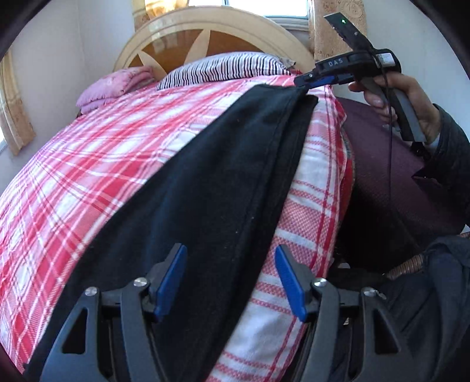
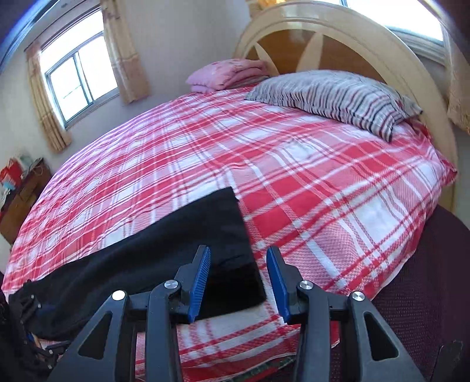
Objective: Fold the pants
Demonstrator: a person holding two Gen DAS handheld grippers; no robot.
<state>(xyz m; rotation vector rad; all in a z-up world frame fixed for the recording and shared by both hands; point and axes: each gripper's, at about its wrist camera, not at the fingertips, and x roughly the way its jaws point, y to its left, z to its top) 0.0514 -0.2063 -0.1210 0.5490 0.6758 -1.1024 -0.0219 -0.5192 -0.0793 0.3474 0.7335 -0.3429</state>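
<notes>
Black pants (image 1: 220,176) lie in a long flat strip along the near side of the bed. My left gripper (image 1: 232,282) is open over one end: its left finger hangs above the cloth, its right finger above the sheet, and the pants' edge runs between them. At the far end a hand (image 1: 411,97) holds my right gripper (image 1: 311,82) at the corner of the pants. In the right wrist view that gripper (image 2: 239,282) stands open, with the square end of the pants (image 2: 176,249) lying flat between and below its blue pads, which do not press on it.
A red and white plaid sheet (image 2: 293,176) covers the bed. A striped pillow (image 2: 337,97) and a folded pink blanket (image 2: 226,73) lie by the curved headboard (image 2: 337,26). Dark maroon floor (image 2: 426,279) borders the bed's near side. A wooden dresser (image 2: 23,191) stands far left.
</notes>
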